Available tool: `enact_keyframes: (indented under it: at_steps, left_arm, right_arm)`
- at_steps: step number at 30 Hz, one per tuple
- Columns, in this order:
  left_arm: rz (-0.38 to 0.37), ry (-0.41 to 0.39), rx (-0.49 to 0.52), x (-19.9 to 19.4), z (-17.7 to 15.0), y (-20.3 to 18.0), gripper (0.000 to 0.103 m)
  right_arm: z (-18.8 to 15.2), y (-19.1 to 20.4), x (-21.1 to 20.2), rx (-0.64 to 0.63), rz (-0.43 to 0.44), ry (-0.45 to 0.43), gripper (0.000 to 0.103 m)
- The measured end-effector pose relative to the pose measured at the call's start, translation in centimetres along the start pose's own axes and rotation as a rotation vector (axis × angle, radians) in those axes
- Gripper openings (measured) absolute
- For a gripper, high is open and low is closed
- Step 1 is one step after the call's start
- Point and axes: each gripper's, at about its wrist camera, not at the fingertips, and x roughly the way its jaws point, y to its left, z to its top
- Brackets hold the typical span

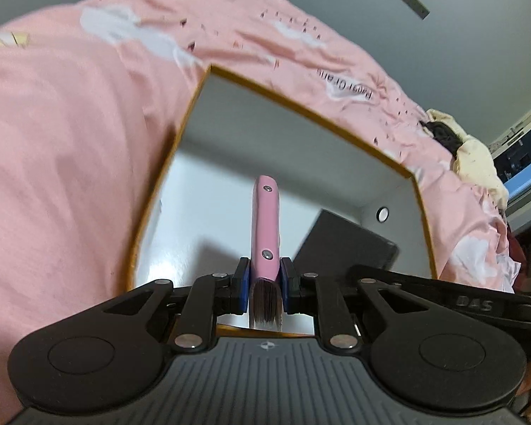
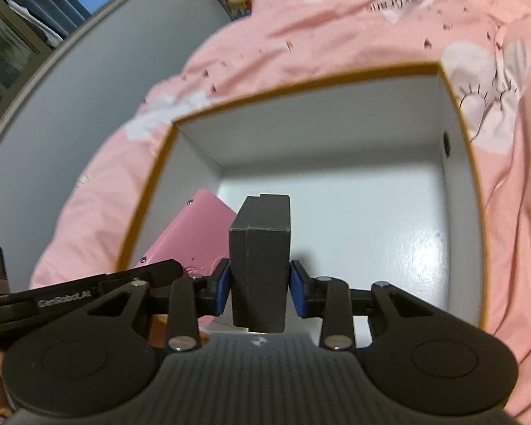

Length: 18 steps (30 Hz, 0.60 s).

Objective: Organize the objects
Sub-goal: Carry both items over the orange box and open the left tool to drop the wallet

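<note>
Left wrist view: left gripper (image 1: 264,285) clamped narrow on a pink notebook (image 1: 264,225), held edge-on, page block facing the camera, spine pointing forward over the open white box (image 1: 194,106). Box with mustard-yellow rim, sitting on a bed under a pink duvet (image 1: 70,141). White interior, floor bare apart from what hangs over it. Black box (image 1: 347,244) visible to the right, also over the box interior, with the right gripper arm crossing the frame below it.

Right wrist view: right gripper (image 2: 260,288) closed on the black box (image 2: 260,258), blue pads (image 2: 223,288) pressed on both side faces, item upright. Pink notebook (image 2: 194,233) just left of it, near the white box's (image 2: 460,113) left wall. Both items above the box mouth, not yet set down; whether either touches the floor cannot be told.

Risks, judged from this:
- Two grippers crowded in one opening, items just beside each other. Lowering both at once likely to knock notebook against black box or clash the linkages.
- Notebook pinched near the page end only; long lever forward. Likely to swing or slip if bumped on the rim.
- Notebook close to the left wall: catching the rim could tilt or drag the box on the soft duvet.
- Soft bedding under the box: uneven push could tip it.
- Releasing the black box upright from height: likely topple.
</note>
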Motion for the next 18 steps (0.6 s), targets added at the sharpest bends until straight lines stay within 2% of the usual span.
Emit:
enact_keyframes:
  at_steps: [5, 11, 15, 18]
  left_arm:
    - [0.114, 0.039, 0.049, 1.5, -0.2, -1.3, 0.02]
    - [0.187, 0.118, 0.145, 2.7, -0.4, -2.6, 0.022]
    - [0.213, 0.122, 0.193, 1.9, -0.7, -2.7, 0.035]
    - [0.19, 0.099, 0.211, 0.4, -0.5, -2.5, 0.054]
  right_arm:
    - [0.1, -0.4, 2.0, -0.001, 0.008, 0.031, 0.037]
    - [0.3, -0.8, 2.5, -0.001, 0.002, 0.031, 0.037]
    - [0.3, -0.6, 2.5, -0.007, 0.005, 0.01, 0.037]
    - [0.4, -0.3, 2.3, -0.014, 0.033, 0.005, 0.037]
